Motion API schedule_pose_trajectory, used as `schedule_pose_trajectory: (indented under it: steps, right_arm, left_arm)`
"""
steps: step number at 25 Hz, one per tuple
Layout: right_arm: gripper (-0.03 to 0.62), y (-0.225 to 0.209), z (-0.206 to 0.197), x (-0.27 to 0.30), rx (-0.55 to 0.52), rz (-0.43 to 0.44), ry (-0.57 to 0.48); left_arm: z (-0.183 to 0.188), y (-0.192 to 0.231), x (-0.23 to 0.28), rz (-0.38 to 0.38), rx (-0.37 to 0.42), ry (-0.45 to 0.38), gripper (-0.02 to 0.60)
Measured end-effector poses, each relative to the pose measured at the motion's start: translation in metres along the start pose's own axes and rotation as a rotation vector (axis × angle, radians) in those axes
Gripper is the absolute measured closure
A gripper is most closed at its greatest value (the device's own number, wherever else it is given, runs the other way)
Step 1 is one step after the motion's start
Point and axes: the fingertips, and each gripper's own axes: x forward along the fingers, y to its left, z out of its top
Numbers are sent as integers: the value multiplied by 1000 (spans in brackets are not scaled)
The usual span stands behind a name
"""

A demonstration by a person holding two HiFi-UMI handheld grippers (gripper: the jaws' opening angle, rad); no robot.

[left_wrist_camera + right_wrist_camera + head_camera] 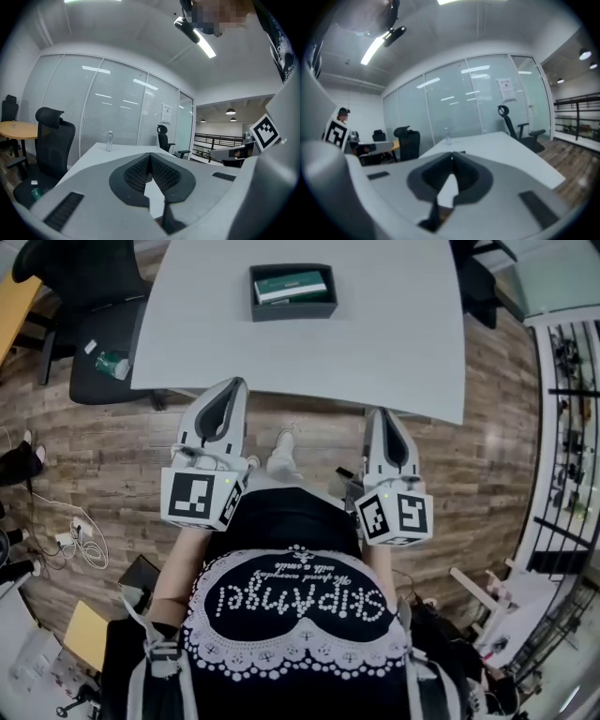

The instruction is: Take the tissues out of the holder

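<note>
Tissues (291, 285) sit in the holder (292, 311) by the bench's (394, 334) far edge; left claw (235, 382) and right claw (381, 413), closed and empty, hover short, reach not begun.

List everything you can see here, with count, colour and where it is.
table: one, white, ahead of the person
holder: one, dark, on the table
tissue pack: one, green and white, inside the holder
office chairs: at least two, black, beside the table
green bottle: one, on the left chair's seat
clear bottle: one, standing at the table's far end
left gripper: grey, jaws together, empty
right gripper: grey, jaws together, empty
</note>
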Motion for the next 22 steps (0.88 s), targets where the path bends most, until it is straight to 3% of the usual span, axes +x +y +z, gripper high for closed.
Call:
schedule_pose_trajectory:
  steps: [12, 22]
  right_arm:
    - [560, -22, 10, 17, 5, 77, 5]
    - [560, -19, 3, 36, 16, 85, 37]
  left_arm:
    - [6, -4, 11, 94, 2, -18, 558]
    - [1, 10, 19, 106, -13, 3, 558]
